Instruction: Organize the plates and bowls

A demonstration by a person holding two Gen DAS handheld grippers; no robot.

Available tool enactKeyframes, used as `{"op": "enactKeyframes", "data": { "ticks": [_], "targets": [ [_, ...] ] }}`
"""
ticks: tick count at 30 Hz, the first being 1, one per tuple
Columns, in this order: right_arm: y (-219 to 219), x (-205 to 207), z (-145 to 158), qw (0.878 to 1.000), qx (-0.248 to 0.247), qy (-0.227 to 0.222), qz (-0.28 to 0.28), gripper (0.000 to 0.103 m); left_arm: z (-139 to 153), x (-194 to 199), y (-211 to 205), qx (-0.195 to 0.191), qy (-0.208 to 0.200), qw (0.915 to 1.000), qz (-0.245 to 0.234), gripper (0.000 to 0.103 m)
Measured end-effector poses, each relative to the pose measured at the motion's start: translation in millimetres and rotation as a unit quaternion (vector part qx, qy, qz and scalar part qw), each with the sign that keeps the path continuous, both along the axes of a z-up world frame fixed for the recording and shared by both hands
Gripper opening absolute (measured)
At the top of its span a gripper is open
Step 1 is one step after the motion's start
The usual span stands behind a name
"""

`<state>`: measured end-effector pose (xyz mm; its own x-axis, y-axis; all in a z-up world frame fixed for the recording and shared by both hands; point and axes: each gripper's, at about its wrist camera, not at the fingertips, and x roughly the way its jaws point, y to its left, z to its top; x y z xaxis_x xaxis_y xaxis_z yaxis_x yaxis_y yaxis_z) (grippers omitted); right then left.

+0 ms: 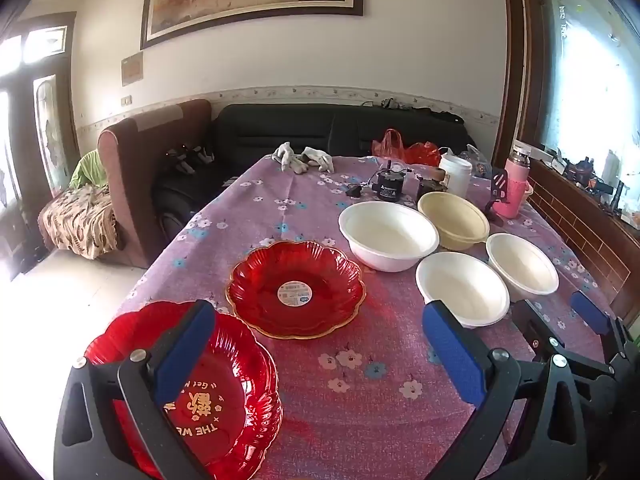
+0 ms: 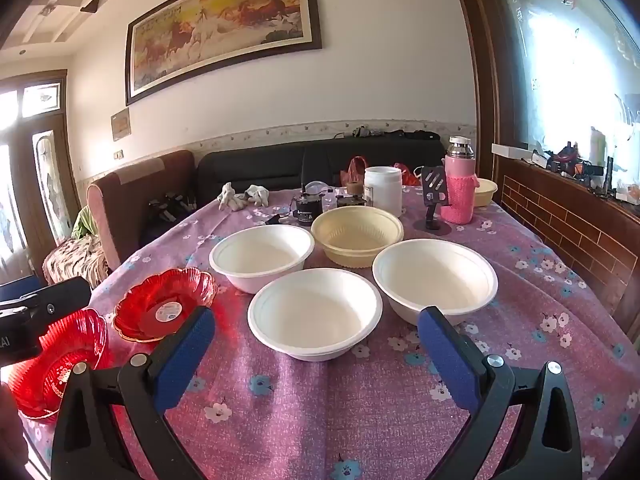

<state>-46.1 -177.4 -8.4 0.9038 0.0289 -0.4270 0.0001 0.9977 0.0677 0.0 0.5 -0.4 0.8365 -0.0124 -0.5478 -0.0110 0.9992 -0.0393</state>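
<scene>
Purple tablecloth (image 2: 360, 400), scalloped red plates (image 1: 296, 290)

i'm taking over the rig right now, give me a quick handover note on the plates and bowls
Left gripper: open, empty, above the near red plate with gold lettering.
Right gripper: open, empty, facing the nearest white bowl.
Things: second red plate with a sticker lies apart from the first. Three white bowls, including and, and one cream bowl stand separately on the floral tablecloth.
Done: nothing stacked.
Left: stack plates together, nest bowls.
</scene>
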Motion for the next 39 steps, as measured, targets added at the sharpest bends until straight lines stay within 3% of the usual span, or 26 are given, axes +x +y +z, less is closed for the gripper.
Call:
{"op": "enactKeyframes", "data": {
  "ticks": [39],
  "targets": [
    [22.1, -2.9, -1.2, 1.000, 0.000, 0.005, 0.026, 0.102, -9.7, -2.3, 28.6, -0.014, 0.027, 0.9994, 0.014, 0.103]
  ]
}}
